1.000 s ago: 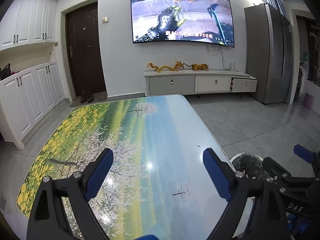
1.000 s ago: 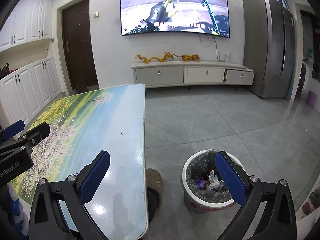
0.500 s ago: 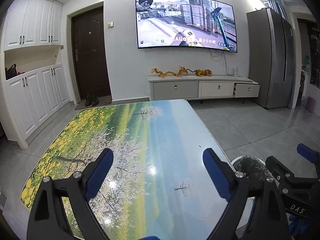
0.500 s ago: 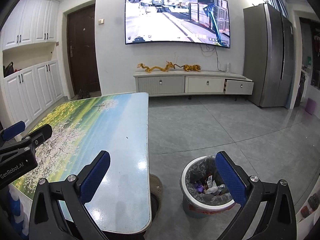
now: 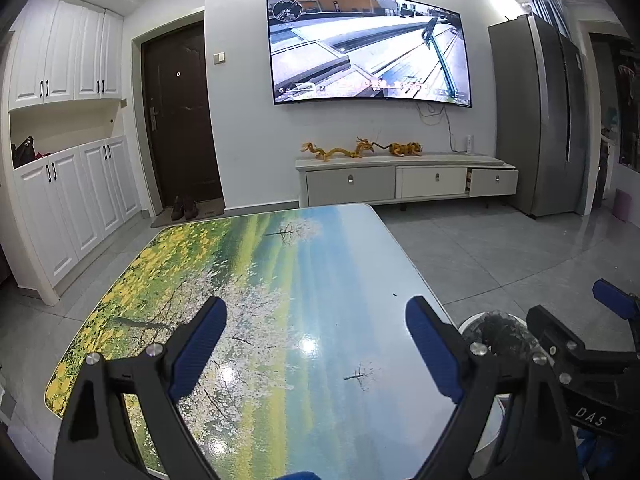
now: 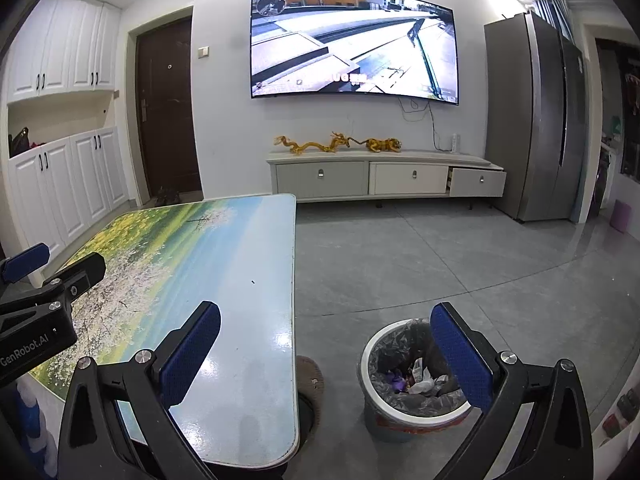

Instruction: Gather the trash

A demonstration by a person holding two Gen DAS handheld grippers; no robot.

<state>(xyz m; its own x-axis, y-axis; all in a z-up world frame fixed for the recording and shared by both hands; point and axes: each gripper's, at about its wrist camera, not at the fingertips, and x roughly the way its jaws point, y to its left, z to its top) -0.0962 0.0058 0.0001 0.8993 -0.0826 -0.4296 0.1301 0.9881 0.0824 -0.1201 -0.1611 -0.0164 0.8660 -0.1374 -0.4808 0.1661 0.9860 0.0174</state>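
A white trash bin with a black liner stands on the floor right of the table, with crumpled wrappers inside. Its rim also shows in the left wrist view as the bin. My right gripper hangs open and empty above the table's right edge and the bin. My left gripper is open over the table, nothing between its blue pads. The tabletop, printed with a landscape picture, carries no loose trash that I can see.
A brown round stool sits under the table's right edge beside the bin. Grey tiled floor spreads to the right. A TV cabinet, wall TV, fridge and white cupboards line the walls.
Both views have tilted up slightly, so the table and bin sit lower in frame. Both grippers stay open and empty. The TV picture has changed.
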